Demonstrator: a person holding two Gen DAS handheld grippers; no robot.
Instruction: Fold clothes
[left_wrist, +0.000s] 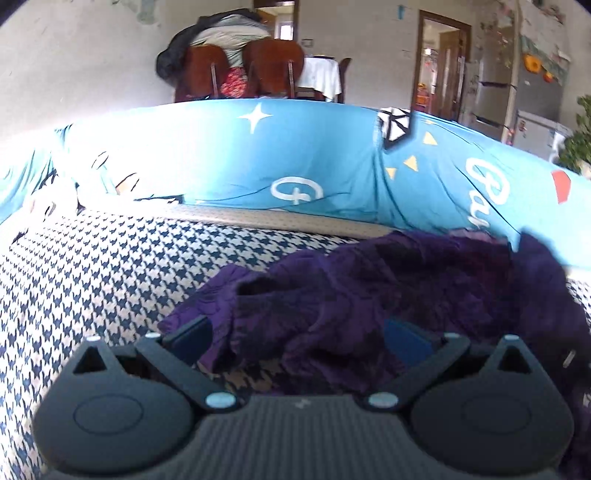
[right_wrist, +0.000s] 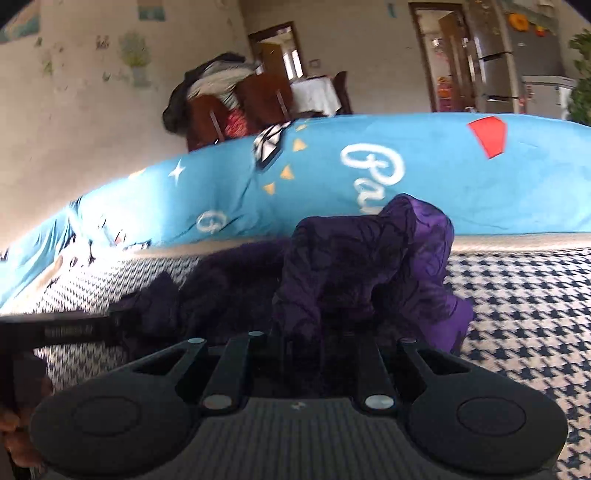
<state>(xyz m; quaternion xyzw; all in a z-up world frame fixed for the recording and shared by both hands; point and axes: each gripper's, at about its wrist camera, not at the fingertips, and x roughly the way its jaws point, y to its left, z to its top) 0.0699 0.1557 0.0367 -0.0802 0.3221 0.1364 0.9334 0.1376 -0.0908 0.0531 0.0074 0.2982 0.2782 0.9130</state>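
A dark purple garment (left_wrist: 388, 280) lies crumpled on the houndstooth sofa seat (left_wrist: 92, 266). My left gripper (left_wrist: 299, 332) hangs low over its near left edge, jaws wide apart; cloth lies loosely between the blue pads (left_wrist: 192, 334) without being pressed. In the right wrist view the purple garment (right_wrist: 369, 258) rises in a bunch from my right gripper (right_wrist: 325, 332). Its fingers (right_wrist: 236, 354) stand close together and pinch a fold, with the tips buried in cloth. The left gripper's black body (right_wrist: 70, 328) shows at the left edge.
A blue printed quilt (left_wrist: 295, 155) is rolled along the back of the seat. Behind it stand wooden chairs (left_wrist: 269, 70) piled with clothes, a white-clothed table (left_wrist: 321, 75), a doorway and a fridge (left_wrist: 517, 92). A hand (right_wrist: 18, 424) shows at the lower left.
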